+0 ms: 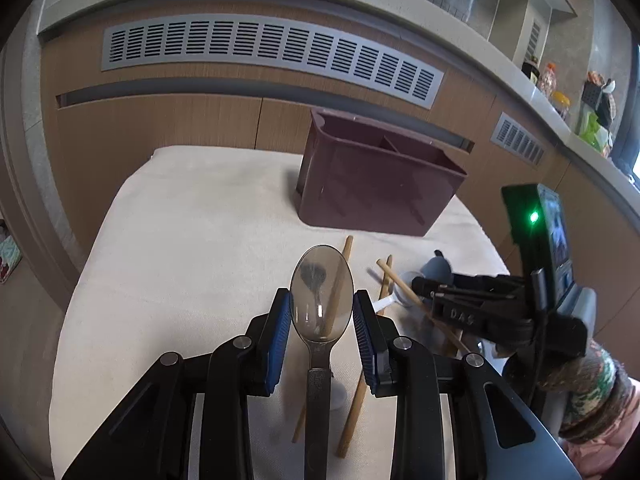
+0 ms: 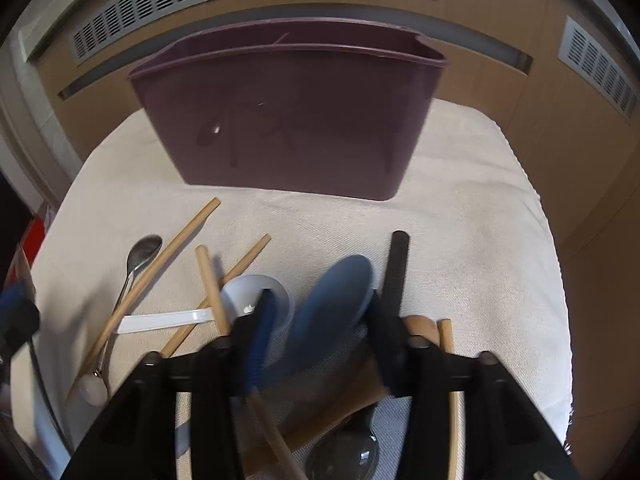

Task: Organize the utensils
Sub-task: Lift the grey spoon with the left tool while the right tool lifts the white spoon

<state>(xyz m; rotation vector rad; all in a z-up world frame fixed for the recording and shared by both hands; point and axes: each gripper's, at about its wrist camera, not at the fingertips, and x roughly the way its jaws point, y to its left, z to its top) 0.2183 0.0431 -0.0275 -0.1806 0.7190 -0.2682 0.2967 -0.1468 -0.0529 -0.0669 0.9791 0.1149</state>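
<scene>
While the left gripper [image 1: 322, 316] holds the clear spoon [image 1: 321, 300] above the cloth, keep it upright toward the maroon caddy [image 1: 376, 172] beyond; right gripper [image 2: 320, 320] straddles the blue spoon [image 2: 332, 304], grip uncertain

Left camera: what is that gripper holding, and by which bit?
The left gripper holds a see-through spoon by the sides of its bowl, between the blue pads. The handle points back toward the camera.

Caddy [image 2: 288, 120]: on cloth [image 2: 480, 240], 12 o'clock.
Chopsticks [image 2: 144, 280]: 9 o'clock, crossing spoon [image 2: 140, 256].
Ladle [image 2: 256, 292]: centre, under chopsticks.
</scene>
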